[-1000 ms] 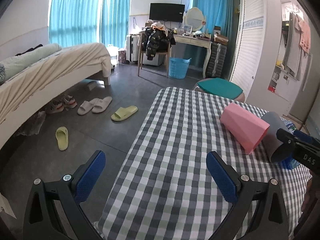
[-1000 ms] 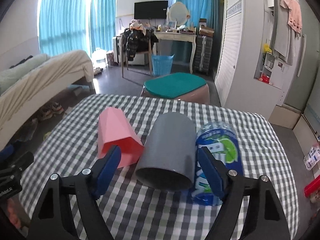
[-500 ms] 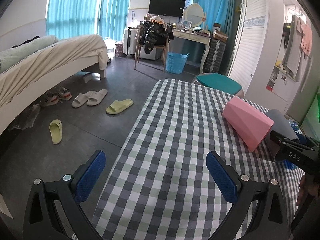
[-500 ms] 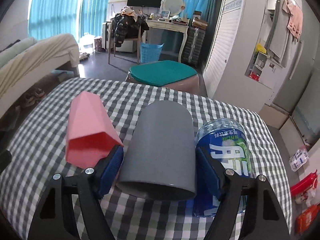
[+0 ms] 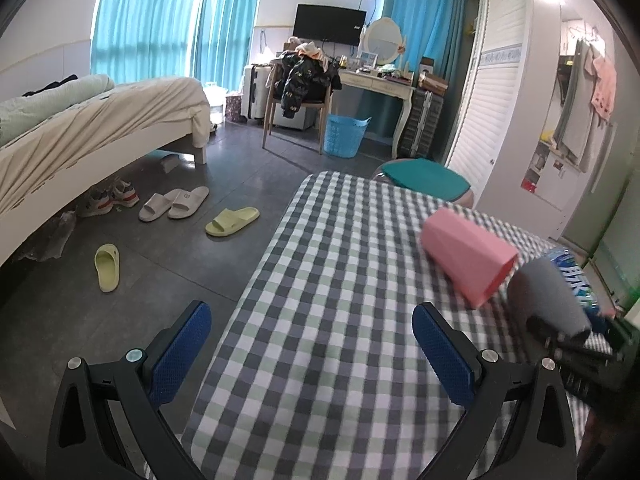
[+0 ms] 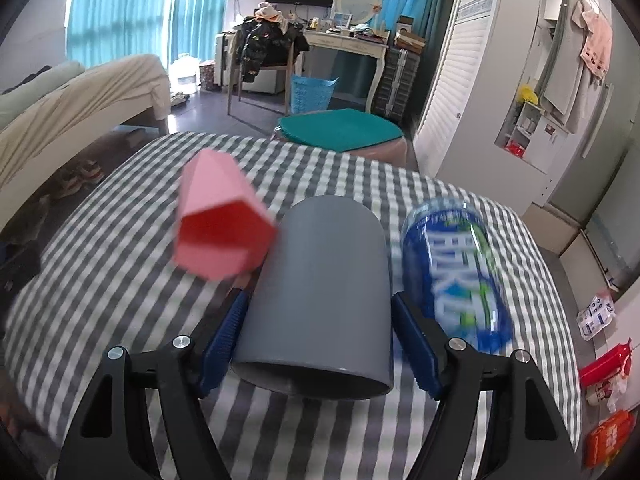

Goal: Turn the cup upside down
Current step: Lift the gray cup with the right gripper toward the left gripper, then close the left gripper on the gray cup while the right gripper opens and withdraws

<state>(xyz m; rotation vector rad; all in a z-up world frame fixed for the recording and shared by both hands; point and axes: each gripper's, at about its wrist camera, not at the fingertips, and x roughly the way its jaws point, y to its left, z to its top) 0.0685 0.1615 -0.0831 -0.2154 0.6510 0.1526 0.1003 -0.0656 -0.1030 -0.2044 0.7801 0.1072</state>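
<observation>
Behind everything, a bedroom with teal curtains (image 5: 160, 20) and a bed (image 5: 92, 120) is filling the background, and nearer to us the checked tablecloth (image 5: 320, 340) is carrying the work. On it the grey cup (image 6: 320, 280) is lying on its side between a pink cup (image 6: 222, 232) to its left and a water bottle (image 6: 456, 272) to its right, its open mouth pointing back at us. What is changing is the grip: a second ago our right gripper (image 6: 320, 344) was standing well short of the grey cup with its blue pads spread; now we are pressing those pads against both flanks near the rim, so the jaws are clamped on the cup. The neighbours are looking blurred, and the pink cup is sitting higher and more askew than before, so we are probably nudging it as we are closing in. We are judging the grasp as made and the lift and turn onto the rim as still ahead. Our left gripper (image 5: 312, 356) is hanging idle with its jaws wide apart, holding nothing, over the tablecloth's near edge
</observation>
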